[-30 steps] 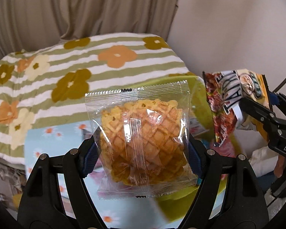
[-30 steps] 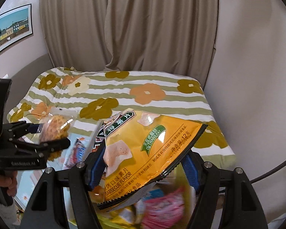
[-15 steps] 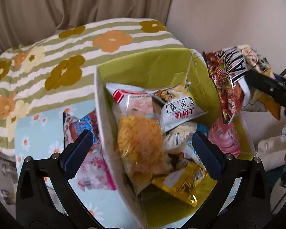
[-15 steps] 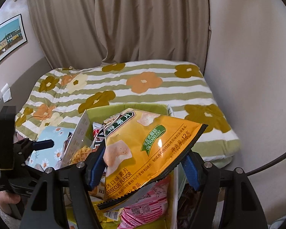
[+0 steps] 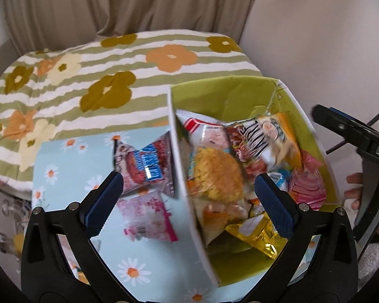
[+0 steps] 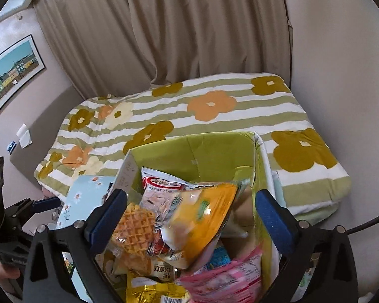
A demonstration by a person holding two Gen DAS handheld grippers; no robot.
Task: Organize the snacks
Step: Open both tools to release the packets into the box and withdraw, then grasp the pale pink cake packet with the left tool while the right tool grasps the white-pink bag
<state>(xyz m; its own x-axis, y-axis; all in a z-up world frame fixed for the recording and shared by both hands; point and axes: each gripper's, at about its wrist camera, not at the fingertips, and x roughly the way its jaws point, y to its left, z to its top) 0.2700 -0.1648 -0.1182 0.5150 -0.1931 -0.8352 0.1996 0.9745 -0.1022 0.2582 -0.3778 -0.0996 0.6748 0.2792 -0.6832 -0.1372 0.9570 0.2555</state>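
With both pairs of fingers released, I reach my left gripper [image 5: 187,192] for the cookie packet [image 5: 145,168] beside its left finger.

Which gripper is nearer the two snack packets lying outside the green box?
Left. The left gripper hangs open straddling the box wall, one finger beside the packets; the right gripper is open above the box.
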